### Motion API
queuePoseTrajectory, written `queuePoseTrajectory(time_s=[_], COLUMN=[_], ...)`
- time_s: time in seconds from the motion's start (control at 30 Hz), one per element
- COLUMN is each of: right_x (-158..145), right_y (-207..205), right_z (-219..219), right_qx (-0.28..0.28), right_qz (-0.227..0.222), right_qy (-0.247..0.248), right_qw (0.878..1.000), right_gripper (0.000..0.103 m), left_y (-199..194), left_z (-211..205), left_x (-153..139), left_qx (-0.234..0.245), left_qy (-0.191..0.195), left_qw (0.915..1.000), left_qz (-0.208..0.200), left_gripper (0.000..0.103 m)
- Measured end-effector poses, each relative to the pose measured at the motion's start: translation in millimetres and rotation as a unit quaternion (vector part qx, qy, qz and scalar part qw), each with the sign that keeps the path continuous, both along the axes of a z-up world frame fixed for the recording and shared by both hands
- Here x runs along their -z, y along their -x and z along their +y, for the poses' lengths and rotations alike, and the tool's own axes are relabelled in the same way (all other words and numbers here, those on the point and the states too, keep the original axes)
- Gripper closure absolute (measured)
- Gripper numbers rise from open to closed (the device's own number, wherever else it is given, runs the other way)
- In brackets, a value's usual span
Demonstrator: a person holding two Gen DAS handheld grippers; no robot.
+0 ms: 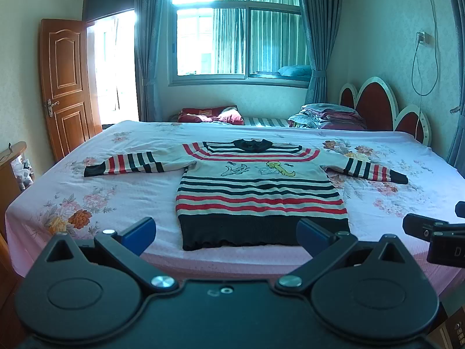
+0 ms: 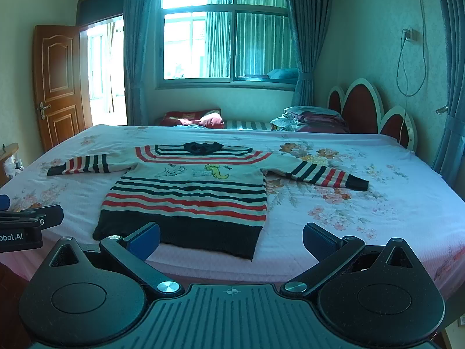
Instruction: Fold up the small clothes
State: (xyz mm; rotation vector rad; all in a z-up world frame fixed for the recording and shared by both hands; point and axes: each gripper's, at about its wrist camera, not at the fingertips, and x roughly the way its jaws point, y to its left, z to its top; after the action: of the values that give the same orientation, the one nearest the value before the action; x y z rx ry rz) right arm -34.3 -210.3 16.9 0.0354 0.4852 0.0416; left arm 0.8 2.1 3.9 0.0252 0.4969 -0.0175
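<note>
While both tools hang short of the near edge of the bed (image 1: 122,192), the striped sweater (image 1: 261,192) lies flat on the flowered sheet, its dark hem close to that edge and its collar pointing toward the window (image 1: 238,29). Both sleeves stretch straight out to the sides, with bare sheet beyond each cuff and behind the collar. The left gripper (image 1: 225,237) has its blue pads spread wide and holds nothing; in its own view the hem shows between them. The right gripper (image 2: 231,241) is equally wide and empty, facing the sweater's right hem corner. Folded bedding (image 1: 328,115) sits far behind the sweater.
</note>
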Motion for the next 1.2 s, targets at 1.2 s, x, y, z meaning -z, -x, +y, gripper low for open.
queuePoseTrajectory(time_s=[1.2], right_x=[-3.9], right_y=[2.8], right_z=[-0.1], right_qx=[0.000], right_qz=[-0.001], right_qy=[0.001], right_qw=[1.000], right_gripper=[0.000], left_y=[3.3], left_z=[-0.6], left_x=[-3.3], left_qx=[-0.004], left_qy=[0.001], left_qw=[1.0000], left_qz=[-0.007], left_gripper=[0.000])
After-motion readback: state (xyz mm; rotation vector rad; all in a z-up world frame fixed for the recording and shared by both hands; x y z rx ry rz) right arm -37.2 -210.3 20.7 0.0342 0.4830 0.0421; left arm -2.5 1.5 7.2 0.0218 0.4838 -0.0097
